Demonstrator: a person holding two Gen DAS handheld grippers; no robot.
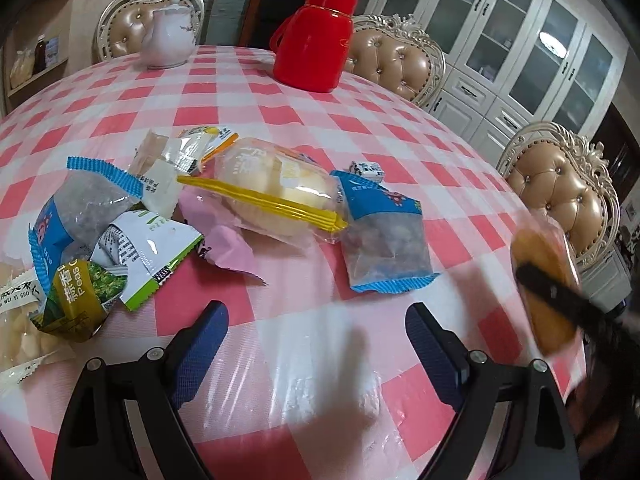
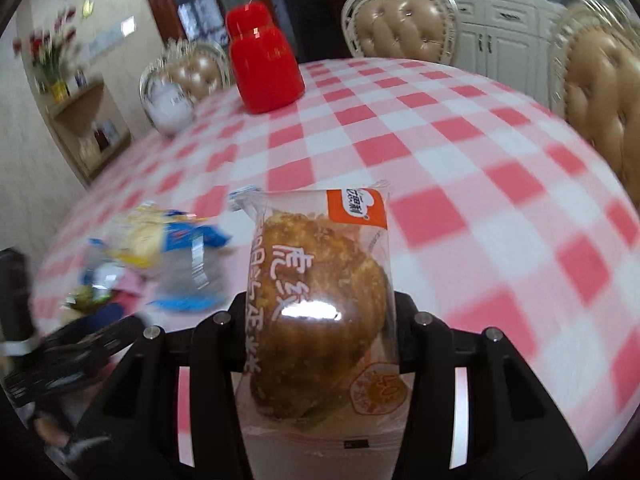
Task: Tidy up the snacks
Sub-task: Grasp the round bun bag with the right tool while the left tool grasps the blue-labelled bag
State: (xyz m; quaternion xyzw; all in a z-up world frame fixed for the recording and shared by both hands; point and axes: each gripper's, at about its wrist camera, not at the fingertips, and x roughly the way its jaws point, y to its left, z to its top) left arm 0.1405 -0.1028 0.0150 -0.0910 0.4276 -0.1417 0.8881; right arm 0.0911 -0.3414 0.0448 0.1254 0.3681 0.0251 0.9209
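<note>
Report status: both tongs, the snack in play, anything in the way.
Left tongs open, empty, over checked tablecloth. Right tongs shut on clear-wrapped brown pastry, lifted. Loose snack packets heaped left; path ahead unobstructed.

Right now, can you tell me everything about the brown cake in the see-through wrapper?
The brown cake is a round, bumpy, golden-brown pastry sealed in a clear, shiny plastic wrapper with white Chinese writing, an orange label at its top corner and an orange round stamp near the bottom. It stands upright, lengthwise along the right gripper, whose black fingers pinch it from both sides, lifted above the pink checked tablecloth. It sits apart from the other snacks, which lie in a pile to the left.
</note>
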